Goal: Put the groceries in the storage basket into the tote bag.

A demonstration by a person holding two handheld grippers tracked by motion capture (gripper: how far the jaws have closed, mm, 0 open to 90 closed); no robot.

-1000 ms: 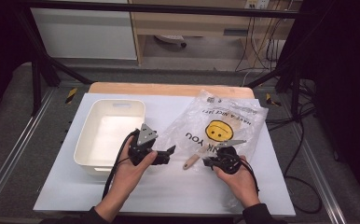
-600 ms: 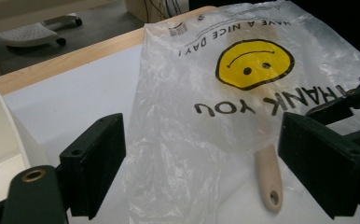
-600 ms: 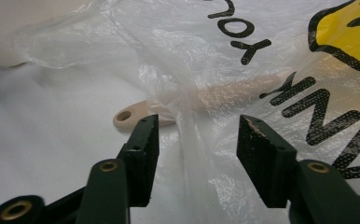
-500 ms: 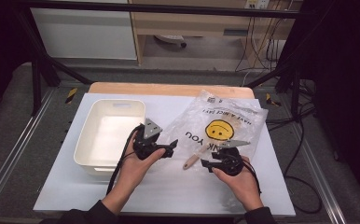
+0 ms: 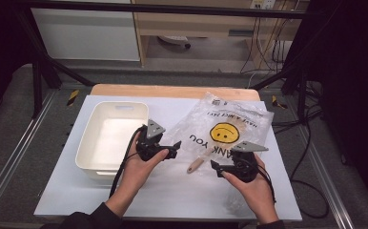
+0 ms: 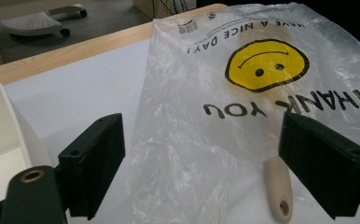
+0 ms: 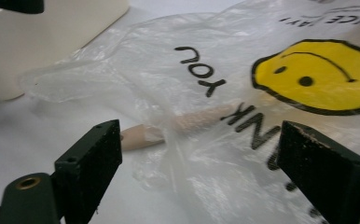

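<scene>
The left gripper (image 5: 172, 145) hovers with its jaws spread wide and nothing between them, aimed at the near-left edge of the plastic bag (image 5: 222, 131), which lies just ahead of it on the white table (image 5: 172, 191). The right gripper (image 5: 215, 166) is equally wide and empty, low over the table, facing the bag's open mouth from the opposite side. Between the two, a wooden handle (image 5: 195, 165) pokes out of the bag, its bare end lying on the table just ahead of the right gripper's jaws. Behind the left gripper, beside the hand that holds it, sits the white bin (image 5: 89, 143).

This looks like the approach: both grippers are lining up on bag and handle, neither touching yet. A sensible next move would pin or pinch the loose film with one gripper while the other closes across the handle, low enough to catch it without bunching plastic.

What the handle belongs to is hidden: the printed, crinkled film covers its far end, so the tool's head cannot be made out.
</scene>
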